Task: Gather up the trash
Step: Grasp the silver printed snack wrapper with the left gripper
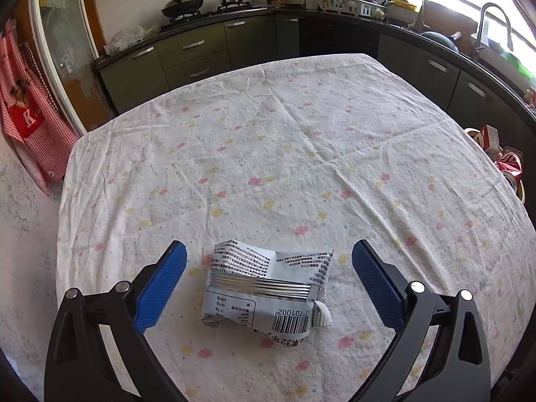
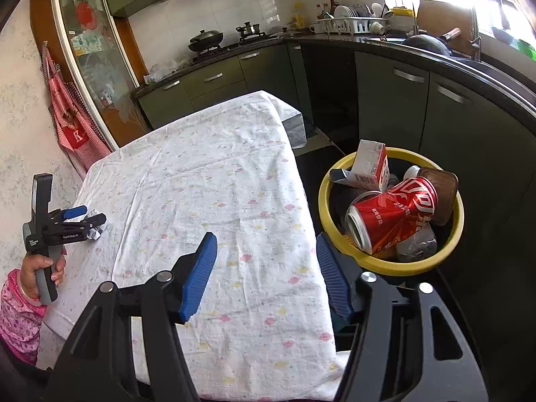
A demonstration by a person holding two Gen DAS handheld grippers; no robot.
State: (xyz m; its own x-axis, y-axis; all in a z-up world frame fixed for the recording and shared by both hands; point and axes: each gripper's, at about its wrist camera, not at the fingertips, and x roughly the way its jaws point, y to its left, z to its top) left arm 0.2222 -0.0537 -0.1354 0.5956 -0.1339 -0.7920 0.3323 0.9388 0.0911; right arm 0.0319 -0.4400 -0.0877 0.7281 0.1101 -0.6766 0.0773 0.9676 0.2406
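Observation:
A crumpled white wrapper (image 1: 268, 288) with black print and a barcode lies on the floral tablecloth (image 1: 284, 154). My left gripper (image 1: 269, 254) is open, its blue fingers on either side of the wrapper, not touching it. In the right wrist view the left gripper (image 2: 85, 216) shows at the table's left edge with the wrapper (image 2: 95, 226) between its tips. My right gripper (image 2: 266, 244) is open and empty above the table's right edge, next to a yellow-rimmed trash bin (image 2: 338, 236) on the floor. The bin holds a red cola can (image 2: 392, 216), a carton (image 2: 370, 164) and bottles.
The bin (image 1: 495, 157) peeks past the table's right edge in the left wrist view. Dark kitchen cabinets (image 2: 435, 107) and a counter with sink and dish rack run behind and to the right. A red apron (image 2: 72, 127) hangs on the left wall.

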